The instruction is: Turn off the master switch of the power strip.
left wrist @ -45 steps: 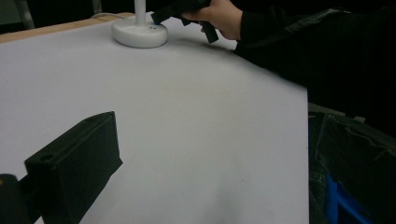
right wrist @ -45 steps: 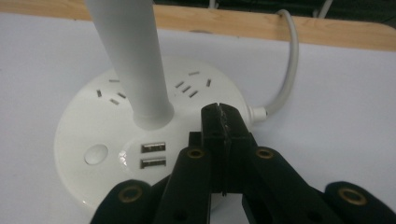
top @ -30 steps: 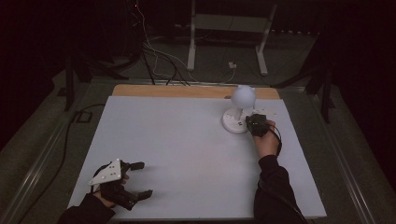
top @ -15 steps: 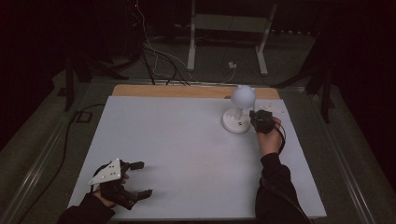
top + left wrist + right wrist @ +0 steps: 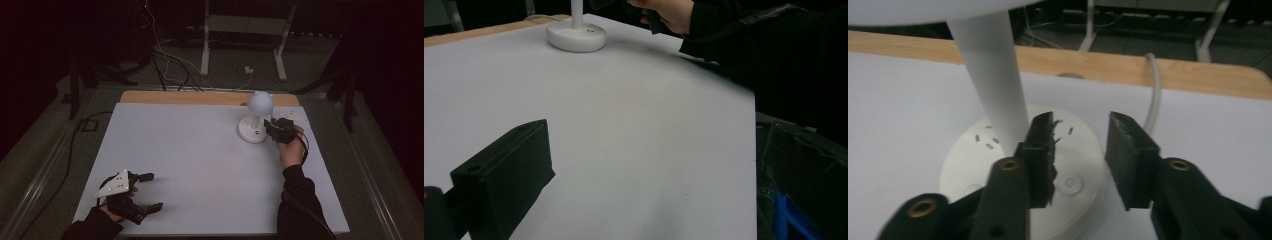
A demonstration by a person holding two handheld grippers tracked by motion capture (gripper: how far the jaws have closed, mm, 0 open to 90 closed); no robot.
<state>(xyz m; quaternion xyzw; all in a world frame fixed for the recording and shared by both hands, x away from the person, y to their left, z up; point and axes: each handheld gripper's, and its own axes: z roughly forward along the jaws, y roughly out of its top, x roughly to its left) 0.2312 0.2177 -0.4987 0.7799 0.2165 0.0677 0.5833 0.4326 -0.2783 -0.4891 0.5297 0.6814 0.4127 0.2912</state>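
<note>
Lamp (image 5: pixel 255 120): white, with a round flat base, a slim upright stem and a globe-shaped head; stood on the far right part of the white table (image 5: pixel 200 160), just ahead of the wooden strip (image 5: pixel 200 97) along the far edge. Seen up close in the right gripper view as base (image 5: pixel 1013 180) marked with small grey dashes and a faint round button, stem rising off-centre, white cord (image 5: pixel 1154 95) curving away behind. Head cut off by the top edge there; only its underside caught.

Right gripper (image 5: pixel 278 129) held just beside the base, jaws hovering over its near edge, parted with a clear gap and nothing between them; had just been opening. Frayed padding noted on the inner face of one jaw. Contact with the base not possible to judge.

Left gripper (image 5: pixel 142 192) rested low on the near left corner of the table, well apart from the lamp, jaws spread wide and empty, grey plate on top. One jaw alone caught in the left gripper view, the other cut off. Lamp base (image 5: pixel 576 37) and right hand (image 5: pixel 669 12) seen far off there, stem cropped at the top. Surroundings beyond the table too dark to make out.
</note>
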